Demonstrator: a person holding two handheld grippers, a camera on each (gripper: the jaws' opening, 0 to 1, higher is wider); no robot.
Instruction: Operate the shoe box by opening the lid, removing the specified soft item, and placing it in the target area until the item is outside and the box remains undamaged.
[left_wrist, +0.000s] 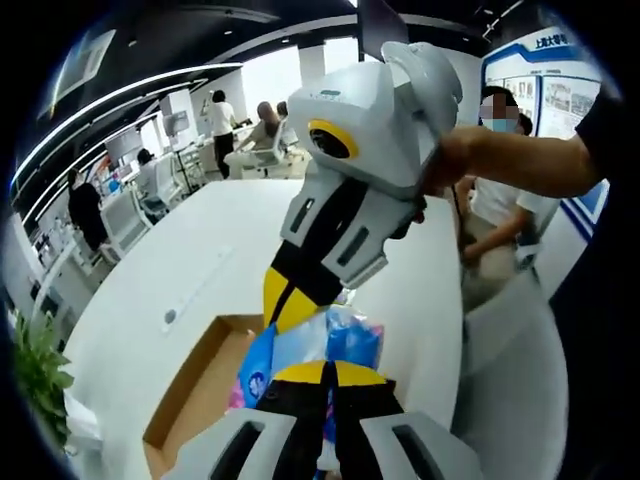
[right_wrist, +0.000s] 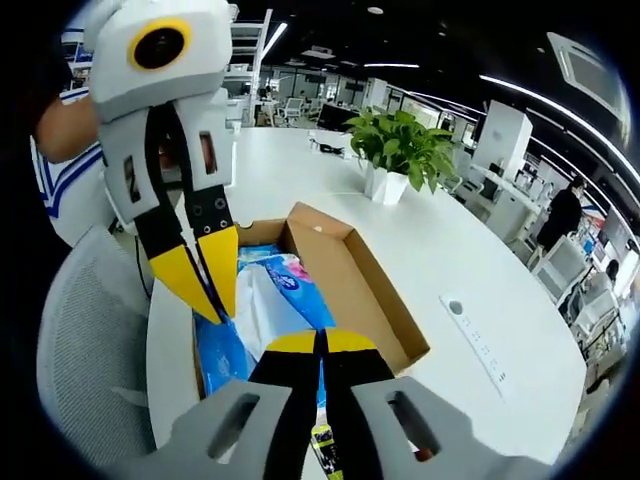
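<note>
An open brown cardboard shoe box (left_wrist: 190, 395) (right_wrist: 355, 275) lies on a white table, its lid not in sight. A soft blue and white plastic pack (left_wrist: 345, 335) (right_wrist: 275, 300) lies in it and rises above its rim. In the left gripper view my left gripper (left_wrist: 328, 375) stands with jaws closed together, a strip of the pack between them. My right gripper (left_wrist: 285, 300), held by a hand, comes down from above and meets the pack's far edge. The right gripper view has my right gripper (right_wrist: 320, 342) shut on the pack and my left gripper (right_wrist: 205, 280) pinching its left side.
The round white table (left_wrist: 210, 240) (right_wrist: 470, 260) carries a potted plant (right_wrist: 400, 150) and a flush socket strip (right_wrist: 480, 345) to the box's right. A grey chair (right_wrist: 90, 340) stands at the table's near edge. People sit and stand at desks behind.
</note>
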